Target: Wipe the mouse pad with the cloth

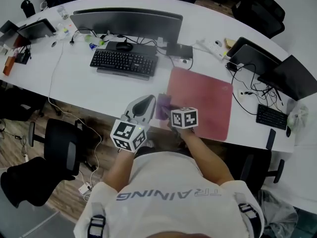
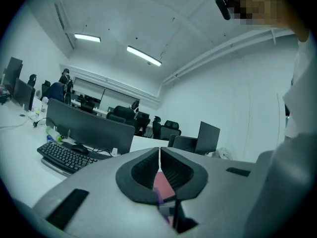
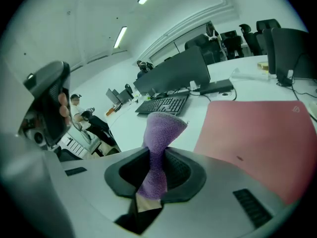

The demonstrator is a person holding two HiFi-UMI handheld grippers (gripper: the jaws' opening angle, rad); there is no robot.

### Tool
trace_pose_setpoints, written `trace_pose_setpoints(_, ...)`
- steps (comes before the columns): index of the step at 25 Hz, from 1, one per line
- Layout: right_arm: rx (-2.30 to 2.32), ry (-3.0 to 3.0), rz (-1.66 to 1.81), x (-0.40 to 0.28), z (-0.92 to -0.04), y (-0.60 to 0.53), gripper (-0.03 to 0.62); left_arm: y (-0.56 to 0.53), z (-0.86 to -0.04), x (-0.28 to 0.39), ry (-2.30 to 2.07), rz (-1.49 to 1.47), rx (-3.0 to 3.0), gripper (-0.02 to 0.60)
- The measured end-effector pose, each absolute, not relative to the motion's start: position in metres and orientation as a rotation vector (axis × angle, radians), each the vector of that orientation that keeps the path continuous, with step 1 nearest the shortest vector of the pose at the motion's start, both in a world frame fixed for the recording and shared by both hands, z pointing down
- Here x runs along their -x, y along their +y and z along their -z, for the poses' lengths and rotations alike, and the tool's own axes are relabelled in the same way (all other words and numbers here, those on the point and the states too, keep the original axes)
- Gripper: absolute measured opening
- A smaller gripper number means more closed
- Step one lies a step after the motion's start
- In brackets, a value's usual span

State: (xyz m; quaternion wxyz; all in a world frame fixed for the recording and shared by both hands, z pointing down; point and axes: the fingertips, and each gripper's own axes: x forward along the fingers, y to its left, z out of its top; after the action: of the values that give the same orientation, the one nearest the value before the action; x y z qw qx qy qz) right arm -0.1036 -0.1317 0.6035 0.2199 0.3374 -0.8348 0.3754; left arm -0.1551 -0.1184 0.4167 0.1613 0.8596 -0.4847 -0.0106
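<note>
The red mouse pad (image 1: 203,98) lies flat at the white desk's front edge, right of the keyboard. In the right gripper view it fills the right side (image 3: 257,130). My right gripper (image 1: 171,114) is shut on a purple cloth (image 3: 159,135) that sticks up from its jaws. In the head view the cloth (image 1: 163,104) hangs at the pad's near left corner. My left gripper (image 1: 147,101) hovers just left of it, over the desk edge. Its jaws (image 2: 159,155) are shut with nothing between them.
A black keyboard (image 1: 124,62), a mouse (image 1: 124,46) and a wide monitor (image 1: 126,24) stand behind and left of the pad. Laptops (image 1: 292,76), cables and a small keyboard (image 1: 271,116) crowd the right end. A black office chair (image 1: 64,145) stands at my left.
</note>
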Motion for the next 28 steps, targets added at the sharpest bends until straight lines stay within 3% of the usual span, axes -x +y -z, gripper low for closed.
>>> trace_pose_setpoints(8, -0.887, -2.124, -1.038, 0.134, -0.683, -0.113, 0.087, -0.107, -0.424, 0.166, -1.353, 0.005, -2.455, 0.038)
trace_pose_setpoints(16, -0.882, -2.058, -1.126, 0.094, -0.71, -0.105, 0.089, -0.106, -0.425, 0.148, -1.368, -0.015, -2.436, 0.038)
trace_pose_setpoints(28, -0.931, -2.021, -1.188, -0.006, -0.717, -0.098, 0.089, -0.114, -0.425, 0.068, -1.333, -0.066, -2.459, 0.038)
